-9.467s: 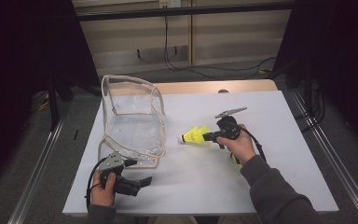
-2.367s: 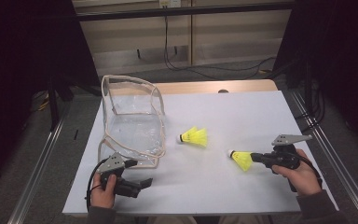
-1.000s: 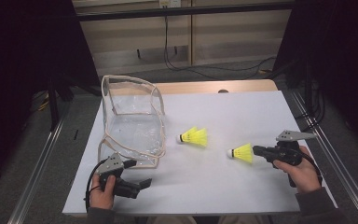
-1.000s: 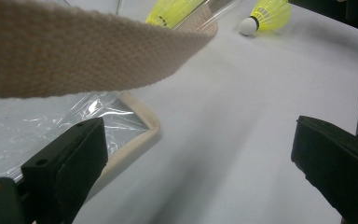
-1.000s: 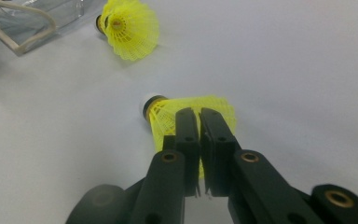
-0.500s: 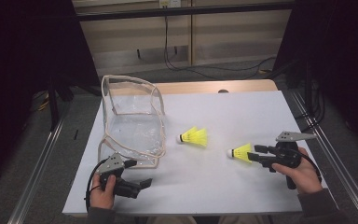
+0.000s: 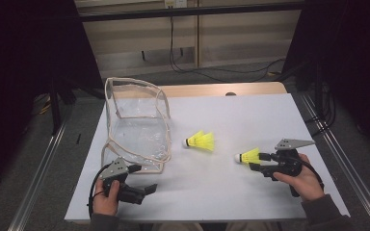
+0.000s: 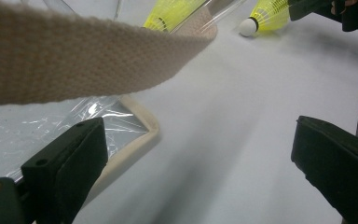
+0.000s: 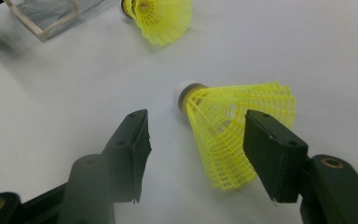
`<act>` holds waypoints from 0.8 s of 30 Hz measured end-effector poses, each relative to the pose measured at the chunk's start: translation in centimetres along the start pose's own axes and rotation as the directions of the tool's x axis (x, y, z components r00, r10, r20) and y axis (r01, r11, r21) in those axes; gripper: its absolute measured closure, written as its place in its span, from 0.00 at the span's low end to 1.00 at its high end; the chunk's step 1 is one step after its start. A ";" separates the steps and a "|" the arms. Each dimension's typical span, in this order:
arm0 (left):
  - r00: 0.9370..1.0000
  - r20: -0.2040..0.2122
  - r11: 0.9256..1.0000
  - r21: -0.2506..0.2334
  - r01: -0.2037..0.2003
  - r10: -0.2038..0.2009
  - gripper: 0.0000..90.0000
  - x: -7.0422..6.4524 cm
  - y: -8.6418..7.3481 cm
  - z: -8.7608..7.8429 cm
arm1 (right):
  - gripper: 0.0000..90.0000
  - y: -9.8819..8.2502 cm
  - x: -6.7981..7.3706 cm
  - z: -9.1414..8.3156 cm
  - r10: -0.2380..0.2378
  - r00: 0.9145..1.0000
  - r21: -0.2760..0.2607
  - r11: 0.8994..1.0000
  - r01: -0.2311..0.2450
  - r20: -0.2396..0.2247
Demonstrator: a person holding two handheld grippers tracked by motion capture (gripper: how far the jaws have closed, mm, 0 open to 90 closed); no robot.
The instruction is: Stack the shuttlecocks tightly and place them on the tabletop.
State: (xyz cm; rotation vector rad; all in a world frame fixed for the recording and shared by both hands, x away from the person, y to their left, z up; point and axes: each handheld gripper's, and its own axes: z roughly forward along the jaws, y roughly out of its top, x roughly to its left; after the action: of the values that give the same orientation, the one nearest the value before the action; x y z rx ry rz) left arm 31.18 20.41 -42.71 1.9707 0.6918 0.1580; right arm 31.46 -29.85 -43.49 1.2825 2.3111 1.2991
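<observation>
Two yellow shuttlecocks lie on the white table (image 7: 231, 192). One shuttlecock (image 7: 201, 141) lies mid-table, right of a clear bag (image 7: 137, 125) with beige trim. The other shuttlecock (image 7: 248, 156) (image 9: 228, 130) rests on its side between the jaws of my right gripper (image 7: 256, 161) (image 9: 200, 149). Those jaws have just been opening and stand apart, the pads not pressing on the skirt. My left gripper (image 7: 143, 178) (image 8: 200, 158) rests open at the bag's near corner with nothing between its jaws. The bag's strap (image 8: 74, 60) crosses the top of the left gripper view.
The bag's plastic wall (image 8: 51, 126) lies just beside the left jaw. Both shuttlecocks (image 8: 172, 11) (image 8: 265, 11) appear far off in the left gripper view. A wooden strip (image 7: 212, 89) edges the table's far side, with metal rails (image 7: 339, 159) along both sides.
The right gripper's jaws have opened around the near shuttlecock, which now lies loose on the table. The right hand shifted only slightly. The left hand has stayed still.
</observation>
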 end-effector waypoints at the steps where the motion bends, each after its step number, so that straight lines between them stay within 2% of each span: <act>1: 1.000 -0.001 1.000 0.001 0.000 0.000 0.04 0.0 0.0 0.0 | 0.43 0.0 0.0 0.1 -0.003 1.000 0.001 1.000 0.003 0.005; 10: 1.000 -0.001 1.000 0.004 0.000 0.000 0.04 0.0 0.0 0.0 | 0.44 -0.3 0.1 1.0 -0.012 1.000 0.010 1.000 0.012 0.020; 17: 1.000 0.002 1.000 0.003 0.002 -0.002 0.04 0.0 0.0 0.1 | 0.53 -0.4 0.2 1.6 -0.030 0.999 0.020 0.999 0.030 0.028; 24: 1.000 0.002 1.000 0.002 0.003 -0.003 0.04 0.0 0.0 0.1 | 0.67 -0.3 0.3 1.9 -0.044 0.999 0.021 0.999 0.044 0.027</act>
State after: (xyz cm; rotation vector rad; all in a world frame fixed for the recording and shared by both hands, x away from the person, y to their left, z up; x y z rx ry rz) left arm 31.20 20.34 -42.76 1.9711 0.6942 0.1535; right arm 32.10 -28.56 -44.80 1.2404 2.3264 1.2391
